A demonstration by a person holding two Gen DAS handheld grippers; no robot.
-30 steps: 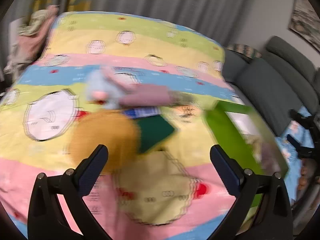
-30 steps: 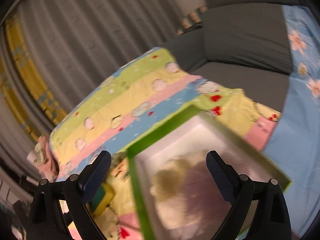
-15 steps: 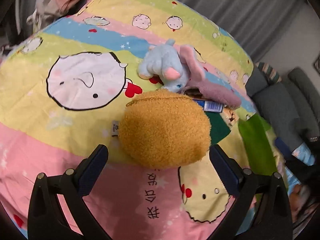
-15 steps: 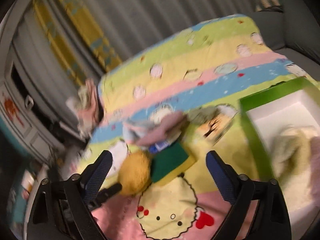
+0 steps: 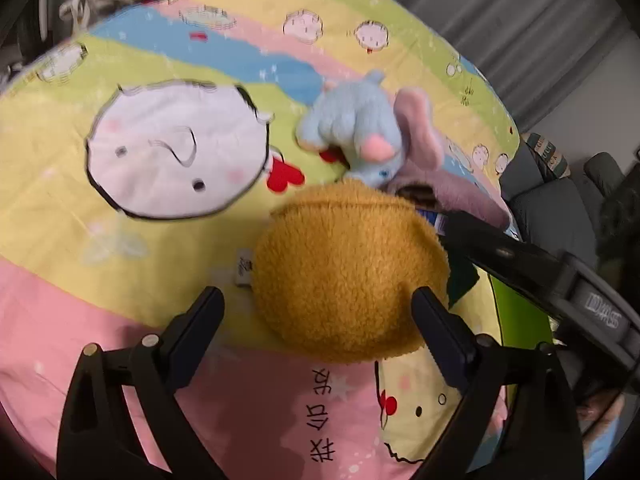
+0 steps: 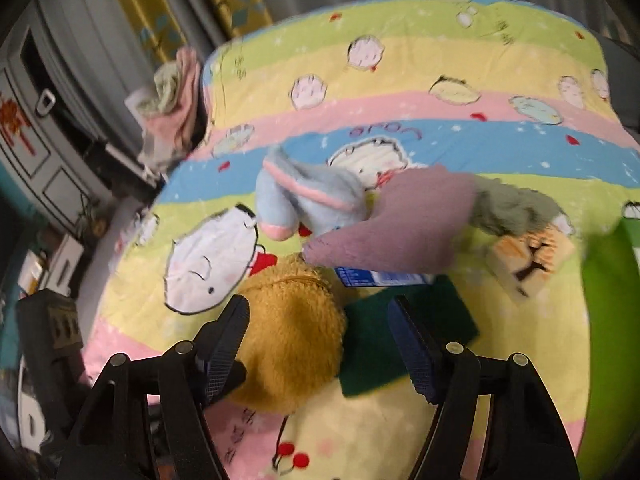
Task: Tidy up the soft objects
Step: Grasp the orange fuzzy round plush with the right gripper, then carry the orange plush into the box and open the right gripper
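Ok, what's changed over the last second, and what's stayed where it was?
Both grippers came down over the bedspread onto the brown plush. The right gripper swung from the green box to the toys, jaws closing. The left gripper has just narrowed around the plush, not visibly pressing it. The blue plush and green sponge haven't moved.

A home, likely a living room or bedroom. A cartoon-printed, pastel-striped blanket covers a soft surface, with plush toys lying on it. Grey pleated curtains hang behind, a grey sofa sits alongside, and a panelled cabinet stands nearby.
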